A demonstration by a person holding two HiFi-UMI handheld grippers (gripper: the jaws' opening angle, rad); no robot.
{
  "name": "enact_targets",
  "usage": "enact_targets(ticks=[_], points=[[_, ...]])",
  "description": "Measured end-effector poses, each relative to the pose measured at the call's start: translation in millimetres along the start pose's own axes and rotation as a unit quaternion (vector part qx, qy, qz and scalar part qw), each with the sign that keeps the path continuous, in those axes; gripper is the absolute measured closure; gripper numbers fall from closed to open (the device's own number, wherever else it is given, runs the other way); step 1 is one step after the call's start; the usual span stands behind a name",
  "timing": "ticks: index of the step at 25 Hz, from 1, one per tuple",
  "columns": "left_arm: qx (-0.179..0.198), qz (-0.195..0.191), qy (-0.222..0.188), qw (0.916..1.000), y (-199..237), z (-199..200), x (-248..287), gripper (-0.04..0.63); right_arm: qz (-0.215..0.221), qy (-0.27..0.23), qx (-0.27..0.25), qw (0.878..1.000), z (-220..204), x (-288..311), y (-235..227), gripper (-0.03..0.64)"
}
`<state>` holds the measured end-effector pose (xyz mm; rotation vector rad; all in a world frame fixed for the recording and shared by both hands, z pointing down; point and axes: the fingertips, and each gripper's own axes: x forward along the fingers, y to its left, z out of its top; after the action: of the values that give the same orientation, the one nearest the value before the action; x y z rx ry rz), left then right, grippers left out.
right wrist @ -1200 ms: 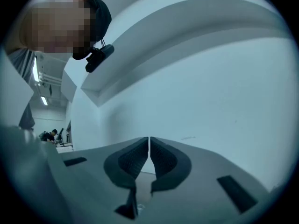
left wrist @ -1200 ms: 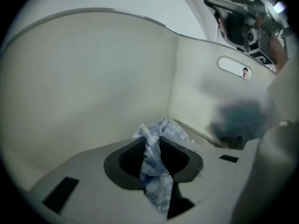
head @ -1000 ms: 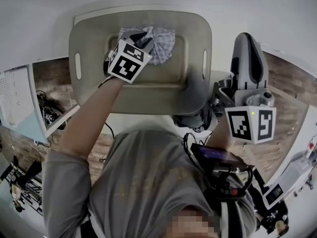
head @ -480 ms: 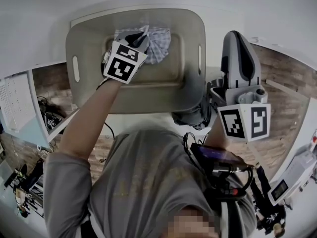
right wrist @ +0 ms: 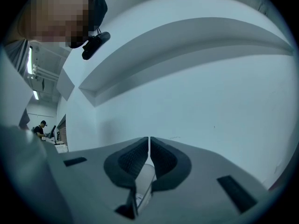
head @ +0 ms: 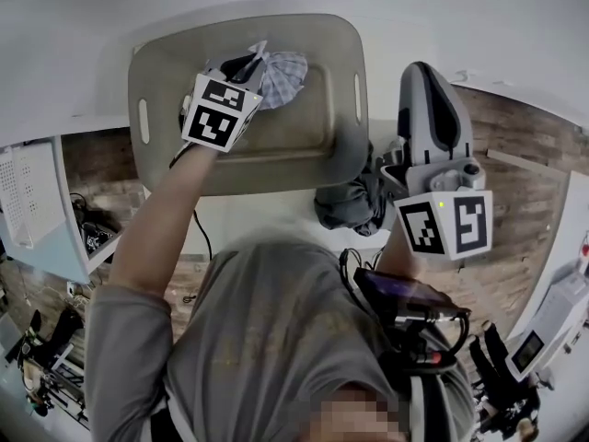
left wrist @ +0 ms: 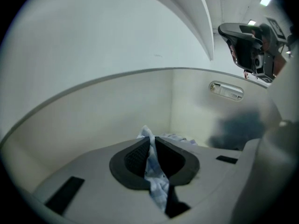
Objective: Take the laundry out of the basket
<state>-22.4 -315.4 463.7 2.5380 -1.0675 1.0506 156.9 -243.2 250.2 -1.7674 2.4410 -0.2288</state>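
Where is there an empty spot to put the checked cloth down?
The white table is bare between the basket and the person, left of the dark clothes. The basket floor right of the checked cloth is bare too. It is crowded around the dark clothes.

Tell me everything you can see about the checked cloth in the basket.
The checked cloth is thin, light blue-and-white fabric, crumpled into a bunch. It sits inside the beige plastic basket, toward its far wall. The left gripper is shut on it: its dark fingers have just been closing and now pinch a fold, with a strip trailing back between them and a tuft poking past the tips. Whether it rests on the basket's floor is unclear.
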Motion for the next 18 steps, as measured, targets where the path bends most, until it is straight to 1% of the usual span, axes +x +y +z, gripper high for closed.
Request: enact_targets(ticks=[5, 10, 14, 18], points=[[-0.013, 0.029, -0.039, 0.9987, 16, 25, -26, 0.555, 0.004, -0.007, -0.005, 1.0, 5, -18, 7, 0.598], [-0.008, 0.059, -0.087, 0.9944, 26, 62, -66, 0.555, 0.014, -0.024, -0.011, 1.0, 17, -37, 19, 0.598], [-0.008, 0.083, -0.131, 0.988, 27, 91, -108, 0.555, 0.025, -0.037, -0.016, 0.999, 26, -55, 30, 0.598], [-0.005, 0.105, -0.186, 0.9769, 30, 125, -161, 0.555, 0.033, -0.048, -0.023, 0.998, 34, -78, 43, 0.598]])
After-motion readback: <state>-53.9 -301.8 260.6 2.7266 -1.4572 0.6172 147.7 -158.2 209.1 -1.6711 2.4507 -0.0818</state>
